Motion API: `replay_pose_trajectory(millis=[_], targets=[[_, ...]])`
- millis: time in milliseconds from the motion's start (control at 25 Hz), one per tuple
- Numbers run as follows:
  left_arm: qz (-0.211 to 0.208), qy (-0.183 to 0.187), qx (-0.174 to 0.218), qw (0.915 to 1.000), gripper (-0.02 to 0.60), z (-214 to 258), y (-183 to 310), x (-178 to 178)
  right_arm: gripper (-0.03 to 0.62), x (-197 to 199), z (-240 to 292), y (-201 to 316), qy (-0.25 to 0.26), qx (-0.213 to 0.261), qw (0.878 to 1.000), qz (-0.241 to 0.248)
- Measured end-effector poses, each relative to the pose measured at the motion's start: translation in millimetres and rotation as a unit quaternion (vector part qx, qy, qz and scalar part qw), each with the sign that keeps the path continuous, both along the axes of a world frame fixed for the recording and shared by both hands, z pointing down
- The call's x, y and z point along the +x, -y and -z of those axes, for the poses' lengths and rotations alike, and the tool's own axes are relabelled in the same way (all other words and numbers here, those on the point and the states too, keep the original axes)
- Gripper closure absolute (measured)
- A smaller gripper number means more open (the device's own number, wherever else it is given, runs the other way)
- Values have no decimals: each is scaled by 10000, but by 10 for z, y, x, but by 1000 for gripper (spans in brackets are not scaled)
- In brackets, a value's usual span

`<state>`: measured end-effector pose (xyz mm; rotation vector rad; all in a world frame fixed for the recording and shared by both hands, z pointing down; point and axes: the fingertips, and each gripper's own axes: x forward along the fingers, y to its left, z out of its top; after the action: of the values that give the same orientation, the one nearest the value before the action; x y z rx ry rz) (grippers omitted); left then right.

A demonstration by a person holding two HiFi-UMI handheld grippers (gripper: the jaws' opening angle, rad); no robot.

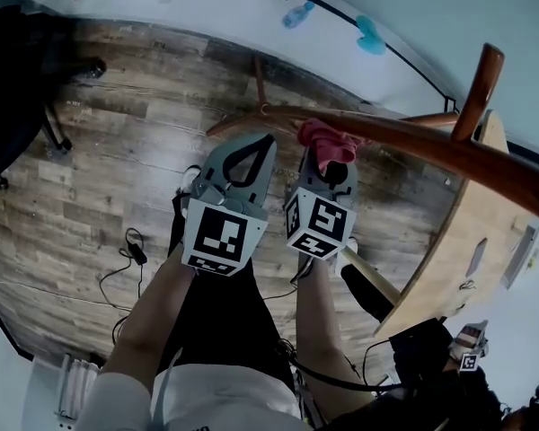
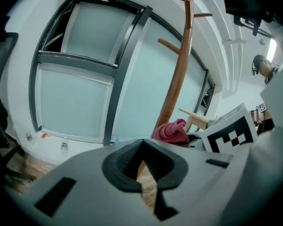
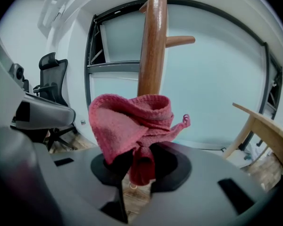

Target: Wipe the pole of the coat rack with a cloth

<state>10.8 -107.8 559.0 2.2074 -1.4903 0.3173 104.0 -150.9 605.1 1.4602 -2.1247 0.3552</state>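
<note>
Clamping a bunched red cloth (image 3: 132, 121), the right gripper (image 3: 137, 166) presented it at the coat rack's pole (image 3: 152, 41), low on the shaft, apparently touching, likely for wiping. Left gripper (image 2: 144, 161): jaws together, empty, beside the pole, seemingly idle.

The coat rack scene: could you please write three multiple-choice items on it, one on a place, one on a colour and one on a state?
1. Where is the cloth?
A. On a chair. B. In the right gripper. C. Over a peg.
2. What colour is the cloth?
A. Blue. B. White. C. Pinkish red.
3. How do the jaws of the left gripper stand?
A. Together, empty. B. Wide apart. C. Shut on the cloth.

Answers: B, the jaws pinch its lower folds in the right gripper view; C, it shows pinkish red in every view; A, the tips meet with only floor behind them.
</note>
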Motion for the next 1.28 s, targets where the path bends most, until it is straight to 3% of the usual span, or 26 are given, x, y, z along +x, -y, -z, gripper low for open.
replay_pose_trajectory(millis=[440,760,1280], targets=[[-132,13,-74,9999,569,-78,-51,-8,485,-31,-253,-19,-166,-244,9996,1],[55,-53,-157,9998,569,-89,-57,-124,485,-55,-349,-45,-314,-484,9983,2],[-48,26,14,10000,569,181,-187,-118,485,-52,-116,-376,-219,-517,9984,-64]])
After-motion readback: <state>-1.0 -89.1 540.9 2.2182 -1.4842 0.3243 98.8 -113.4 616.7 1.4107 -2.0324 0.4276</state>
